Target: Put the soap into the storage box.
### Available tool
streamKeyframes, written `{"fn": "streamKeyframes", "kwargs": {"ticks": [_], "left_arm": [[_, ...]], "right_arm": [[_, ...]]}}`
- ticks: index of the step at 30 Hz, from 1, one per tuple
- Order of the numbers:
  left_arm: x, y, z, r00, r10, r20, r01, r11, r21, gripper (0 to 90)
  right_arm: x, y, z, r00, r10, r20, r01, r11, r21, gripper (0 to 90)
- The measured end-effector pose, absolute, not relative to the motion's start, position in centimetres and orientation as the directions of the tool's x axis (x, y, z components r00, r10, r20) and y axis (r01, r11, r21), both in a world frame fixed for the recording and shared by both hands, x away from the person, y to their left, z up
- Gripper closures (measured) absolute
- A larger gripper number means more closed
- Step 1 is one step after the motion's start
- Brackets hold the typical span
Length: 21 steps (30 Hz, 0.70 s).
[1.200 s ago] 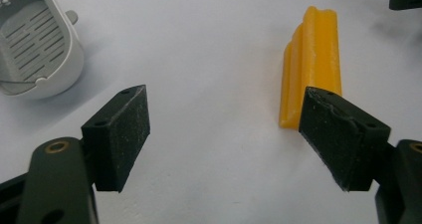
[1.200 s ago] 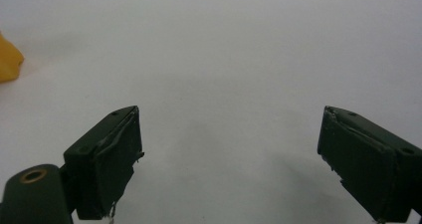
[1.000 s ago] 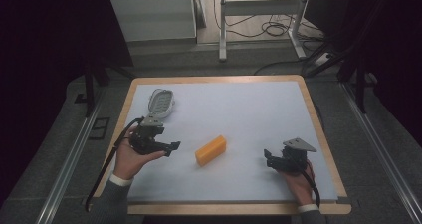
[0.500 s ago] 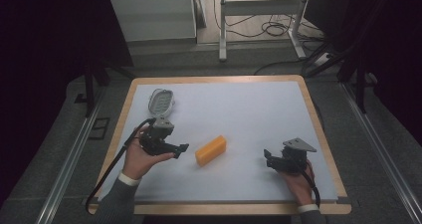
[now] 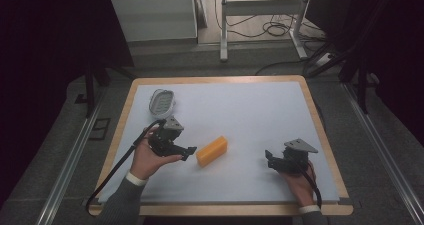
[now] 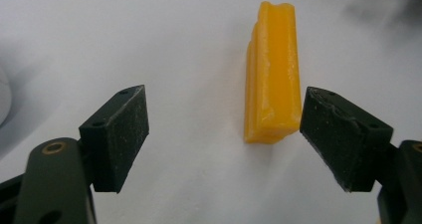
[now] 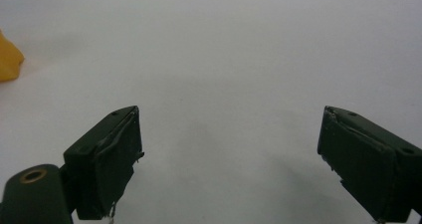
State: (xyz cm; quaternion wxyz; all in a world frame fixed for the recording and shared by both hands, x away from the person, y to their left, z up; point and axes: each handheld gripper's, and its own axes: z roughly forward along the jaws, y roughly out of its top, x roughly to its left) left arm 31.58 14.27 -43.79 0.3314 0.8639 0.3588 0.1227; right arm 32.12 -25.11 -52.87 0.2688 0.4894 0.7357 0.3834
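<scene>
Now my left gripper (image 5: 189, 152) hovers just beside the block (image 5: 212, 151), which is my landmark: a yellow-orange bar lying flat on the white mat (image 5: 250, 115), a little toward my side of the mat's middle. My jaws stand wide apart and hold nothing. In the left gripper view the block (image 6: 272, 69) runs lengthwise away from me; its near end sits just inside one pad (image 6: 343, 134), very close or perhaps touching, I cannot tell which, while the other pad (image 6: 119, 134) stands well clear of it.

My right gripper (image 5: 270, 160) rests on the mat well apart from the block, on its other side. Its jaws also gape wide and hold nothing; in the right gripper view, a corner of the block (image 7: 9, 59) peeks in at the edge.

Beyond the block, past my left gripper, a pale oval dish (image 5: 162, 102) lies near the mat's far corner.
</scene>
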Motion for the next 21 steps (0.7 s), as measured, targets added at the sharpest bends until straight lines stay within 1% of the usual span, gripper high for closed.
{"fn": "streamKeyframes", "kwargs": {"ticks": [3,5,7,10,12,14,16,18,21], "left_arm": [[31.6,13.6,-43.9,0.723,0.69,-0.021,0.531,-0.536,0.657,19.8],[31.6,13.3,-44.0,0.726,0.686,-0.036,0.533,-0.529,0.66,20.1],[31.7,13.0,-44.1,0.727,0.687,-0.018,0.529,-0.543,0.652,19.9],[31.3,12.4,-43.7,0.736,0.677,0.003,0.505,-0.552,0.664,21.0],[31.2,12.1,-43.6,0.74,0.673,0.01,0.497,-0.556,0.666,20.9],[31.3,11.9,-43.6,0.744,0.669,-0.007,0.5,-0.548,0.67,21.7],[31.3,11.6,-43.7,0.741,0.671,0.01,0.5,-0.563,0.657,21.2],[31.3,11.2,-43.8,0.748,0.664,0.004,0.499,-0.566,0.656,21.1],[30.8,10.5,-43.5,0.766,0.643,0.023,0.472,-0.586,0.658,21.5]], "right_arm": [[32.1,-25.1,-52.9,-0.376,0.927,-0.02,0.513,0.226,0.828,10.5],[32.1,-25.1,-52.9,-0.376,0.926,-0.02,0.512,0.226,0.829,10.4],[32.1,-25.1,-52.9,-0.376,0.926,-0.022,0.511,0.227,0.829,10.4],[32.1,-25.1,-52.9,-0.376,0.926,-0.022,0.512,0.227,0.829,10.4],[32.1,-25.1,-52.9,-0.375,0.927,-0.021,0.511,0.226,0.83,10.4],[32.1,-25.1,-52.9,-0.376,0.926,-0.022,0.509,0.226,0.831,10.4],[32.0,-25.1,-52.9,-0.375,0.927,-0.022,0.508,0.225,0.831,10.4],[32.0,-25.1,-52.9,-0.376,0.927,-0.022,0.508,0.226,0.832,10.4],[32.0,-25.1,-52.9,-0.374,0.927,-0.022,0.506,0.224,0.833,10.5]]}}
